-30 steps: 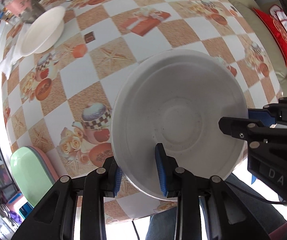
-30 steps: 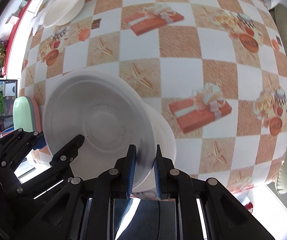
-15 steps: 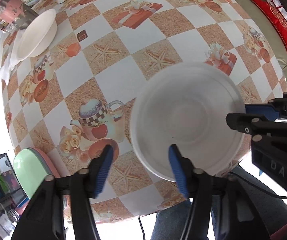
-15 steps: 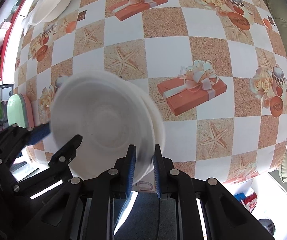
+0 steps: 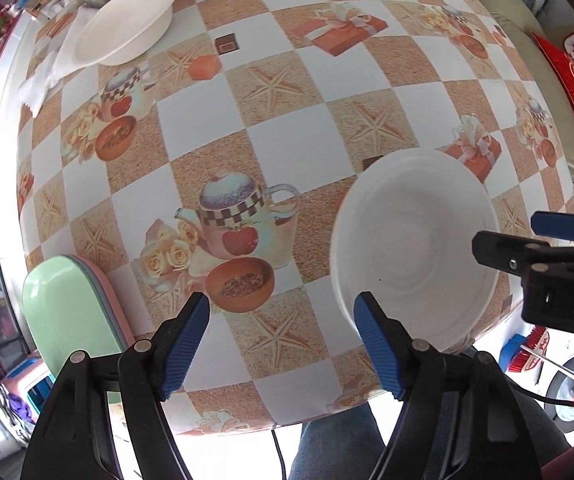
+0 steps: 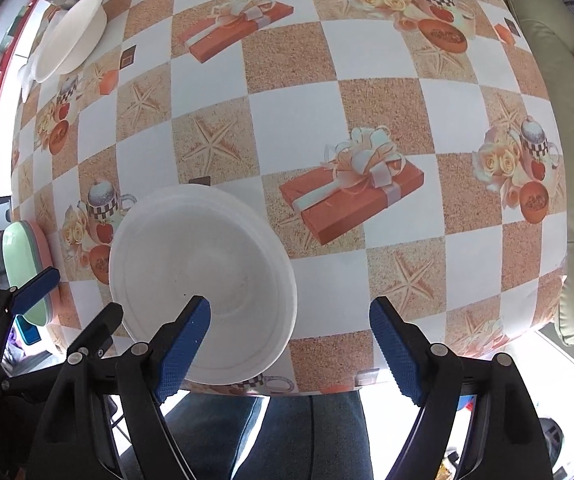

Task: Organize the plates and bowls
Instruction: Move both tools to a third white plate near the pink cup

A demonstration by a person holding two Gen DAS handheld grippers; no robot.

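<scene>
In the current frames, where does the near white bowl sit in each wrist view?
Left wrist view: near white bowl lower right, by the table's near edge.
Right wrist view: same bowl lower left, behind one blue pad.
Shared landmark: the far white bowl, upper left in both.

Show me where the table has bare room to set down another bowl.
Free: the wide middle between the near white bowl and the far white bowl, and the stretch right of the near bowl. Crowded: the far corner by the far bowl.
</scene>
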